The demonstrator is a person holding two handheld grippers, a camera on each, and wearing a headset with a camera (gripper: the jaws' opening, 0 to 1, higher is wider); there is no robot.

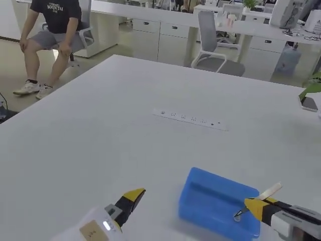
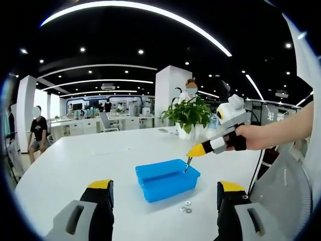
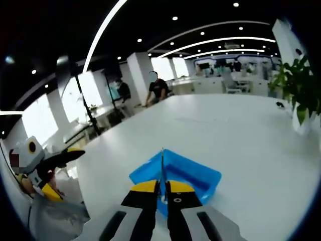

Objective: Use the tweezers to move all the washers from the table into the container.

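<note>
Item 1, right gripper: mine, jaws drawn narrow and clamped on the tweezers, which run straight out toward 12 o'clock in the right gripper view. Item 2, tweezers tips: poised above the blue container, over its 4 o'clock corner as the head view has it; whether anything sits between the tips is too small to tell. Item 3, left gripper: mine, jaws spread wide with nothing between them, held above the counter at 9 o'clock of the container in the head view. Item 4, washers: a small cluster, two or three, lying loose on the counter just beside the container, at its 5 o'clock in the left gripper view. Item 5, container contents: floor not legible, count inside unknown. Item 6, status, by my reckoning: task under way, not complete; the cluster on the counter is left to collect, each piece needing a pinch by the tweezers and a release over the container. Sundries: power strip at 12 o'clock of the container, potted plant beyond
</note>
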